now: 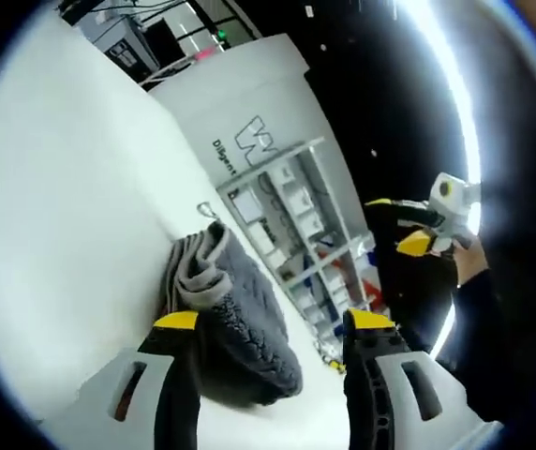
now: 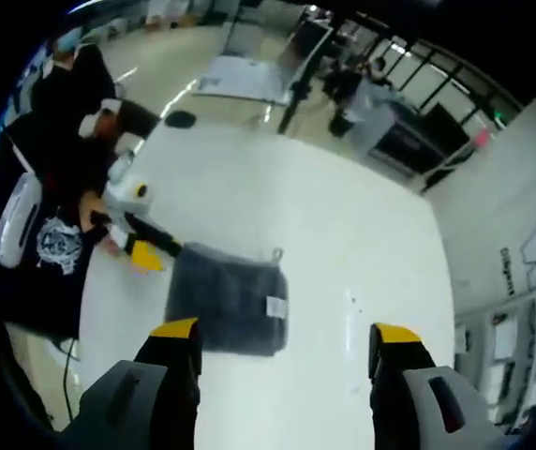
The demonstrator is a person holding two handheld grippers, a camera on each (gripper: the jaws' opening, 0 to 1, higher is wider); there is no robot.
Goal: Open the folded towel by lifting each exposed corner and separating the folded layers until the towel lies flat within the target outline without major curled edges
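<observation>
While both sets of yellow-tipped jaws stand wide open with nothing between them, the folded dark grey knitted towel (image 1: 233, 319) lies untouched on the white desk (image 1: 71, 234), still in its layers.

In the left gripper view, the left gripper (image 1: 275, 323) has the towel just ahead of its left jaw and reaching partway into the gap, its paler folded edges bunched at the far end. From this low, steep angle the jaws could close on the whole stack of layers instead of one corner, and a lift would then drag the bundle across the desk without opening it.

In the right gripper view, the right gripper (image 2: 282, 330) hovers well above, with the towel ahead of its left jaw rather than centred in the gap; a white label and a small hanging loop show on the towel's right side. Coming down from here it would likely miss a corner or pinch the label alone. Farther off, the other gripper sits just beside the towel's far left corner, so both pulling at once risks bunching the cloth. I cannot make out any target outline on the desk, so placement may drift.
</observation>
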